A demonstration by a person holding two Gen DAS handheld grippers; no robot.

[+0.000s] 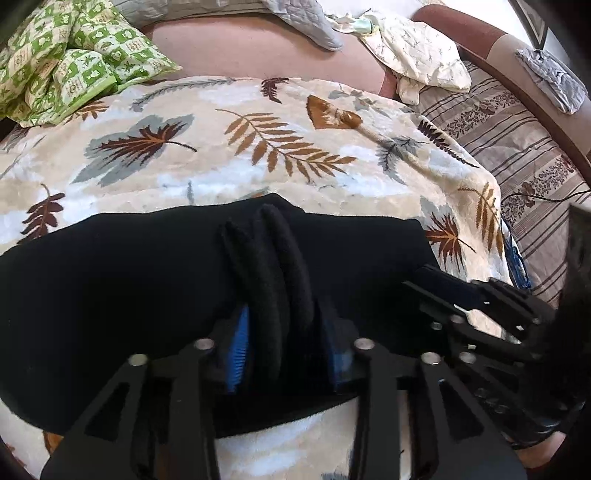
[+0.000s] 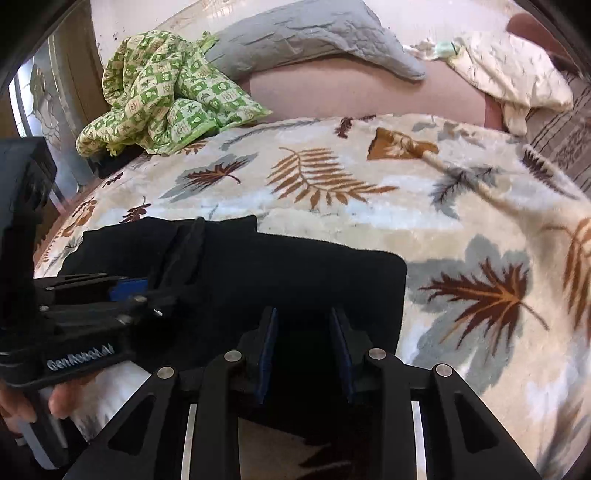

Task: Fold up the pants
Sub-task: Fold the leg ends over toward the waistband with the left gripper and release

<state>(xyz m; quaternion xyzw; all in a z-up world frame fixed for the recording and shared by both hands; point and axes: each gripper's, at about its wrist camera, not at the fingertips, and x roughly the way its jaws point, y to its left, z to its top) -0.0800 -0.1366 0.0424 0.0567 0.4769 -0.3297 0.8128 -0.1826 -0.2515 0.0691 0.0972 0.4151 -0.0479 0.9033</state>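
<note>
A: Start closest in. What is the left gripper [image 1: 282,332] doing?

B: It reaches forward and low over the black pants [image 1: 110,295], its blue-lined fingers [image 1: 238,350] clamped on a bunched ridge of the black fabric. The folds stand up thick between the pads, so it is grasping the pants.

A: And the right gripper [image 2: 304,350]?

B: Also low and pointing forward, near the right end of the pants [image 2: 295,273]. Its two fingers [image 2: 267,350] stand apart with dark cloth lying between them, and no pinched fold shows. I read it as released, resting over the fabric rather than gripping it.

A: How do the two sit against each other?

B: Side by side along the near edge of the pants. From the right wrist view the left gripper [image 2: 140,295] comes in from the left, a bare hand [image 2: 55,402] wrapped around its handle. From the left wrist view the right gripper [image 1: 424,291] angles in from the right.

A: Where do the pants lie?

B: Spread flat as a wide black band across the leaf-print blanket [image 1: 258,147].

A: Beyond the pants?

B: A green checked cloth [image 2: 166,99] is crumpled past the pants to the left, a grey quilted pillow [image 2: 314,33] farther back, and a pale cream cloth [image 2: 509,74] far right.
</note>
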